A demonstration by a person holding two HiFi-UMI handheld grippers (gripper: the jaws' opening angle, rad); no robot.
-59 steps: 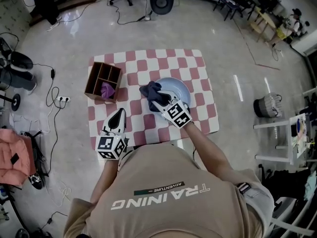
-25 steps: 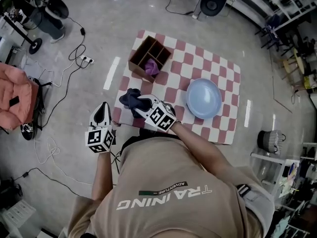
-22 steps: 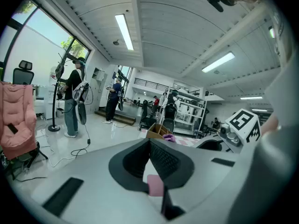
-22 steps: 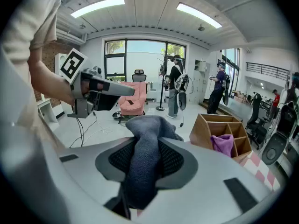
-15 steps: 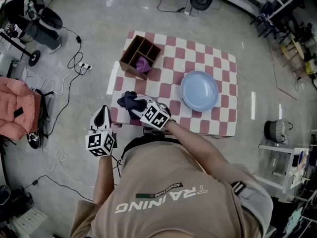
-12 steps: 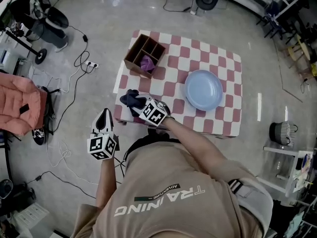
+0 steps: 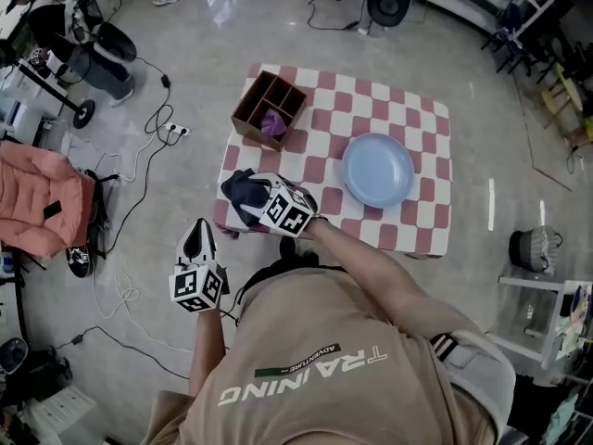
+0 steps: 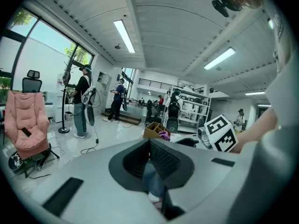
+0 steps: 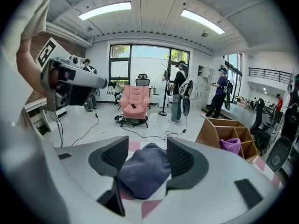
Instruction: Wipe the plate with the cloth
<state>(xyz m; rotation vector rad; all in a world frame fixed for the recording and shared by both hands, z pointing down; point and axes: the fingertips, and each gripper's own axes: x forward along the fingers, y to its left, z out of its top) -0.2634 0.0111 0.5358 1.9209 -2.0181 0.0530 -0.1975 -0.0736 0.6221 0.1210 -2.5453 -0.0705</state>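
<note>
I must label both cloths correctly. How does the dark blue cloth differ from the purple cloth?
The dark blue cloth lies on the table at its near left corner; the purple cloth sits in a compartment of the wooden box. The dark blue cloth is between the jaws of the right gripper, which have just been opening; the purple cloth has no gripper near. Both are crumpled.

Cloth (image 7: 241, 191): partly covered by the right gripper (image 7: 258, 197), whose jaws have just been opening, with the cloth between them.
Purple item (image 7: 272, 121): too small to be identified.
Table (image 7: 408, 221): near edge partly hidden by the arm (image 7: 357, 253).
</note>
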